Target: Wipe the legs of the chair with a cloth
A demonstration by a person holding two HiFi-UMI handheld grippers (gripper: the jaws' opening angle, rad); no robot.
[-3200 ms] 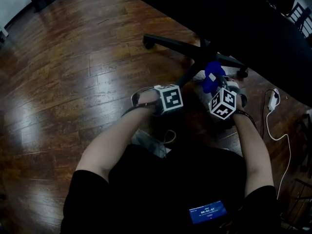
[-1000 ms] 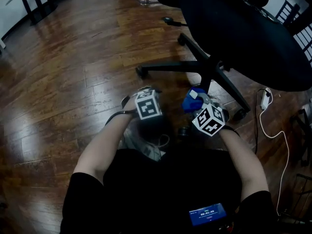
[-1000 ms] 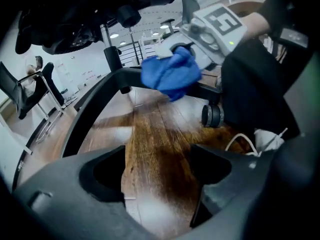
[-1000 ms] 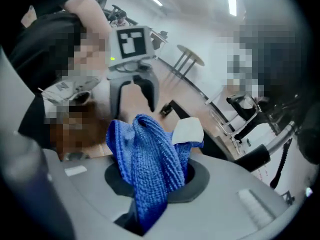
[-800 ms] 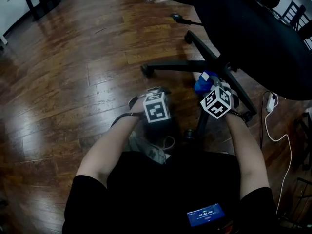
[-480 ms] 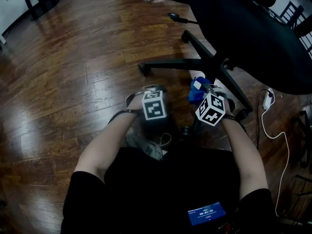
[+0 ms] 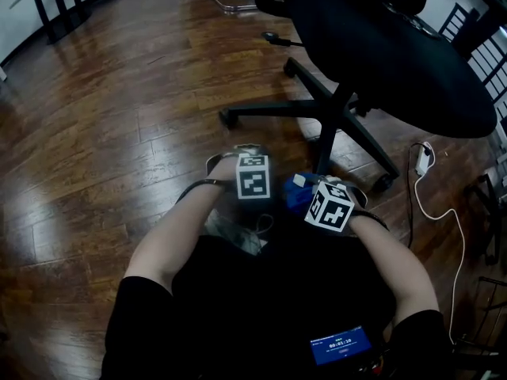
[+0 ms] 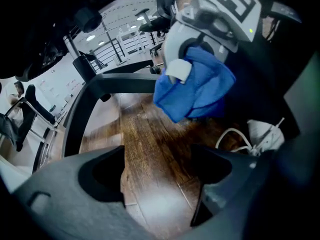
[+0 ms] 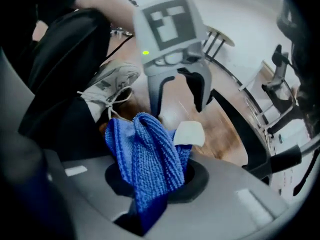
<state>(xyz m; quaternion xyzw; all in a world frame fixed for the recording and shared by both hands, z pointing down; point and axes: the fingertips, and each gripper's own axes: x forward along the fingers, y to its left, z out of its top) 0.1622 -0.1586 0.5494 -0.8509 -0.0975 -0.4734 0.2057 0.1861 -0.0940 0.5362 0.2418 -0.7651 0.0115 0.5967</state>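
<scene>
The black office chair (image 7: 380,46) stands ahead on the wood floor, its star base (image 7: 333,117) spreading low legs. One leg runs toward me and ends beneath my right gripper (image 7: 317,200). That gripper (image 9: 150,184) is shut on a blue cloth (image 9: 147,159) with a white tag, and the cloth (image 7: 297,195) sits by the near leg's end. My left gripper (image 7: 253,182) hovers just left of it; its jaws (image 8: 157,171) stand open with only floor between them. In the left gripper view the cloth (image 8: 197,86) hangs before a black chair leg (image 8: 100,91).
A white power strip with a cable (image 7: 420,158) lies on the floor at the right. A white shoe (image 7: 230,232) is below the left gripper. Dark chair frames (image 7: 483,30) stand at the upper right, and black table legs (image 7: 59,2) at the far left.
The right gripper carried the cloth up to the chair's hub, then drew back along the near leg toward my body. The left gripper stayed beside it, open.
</scene>
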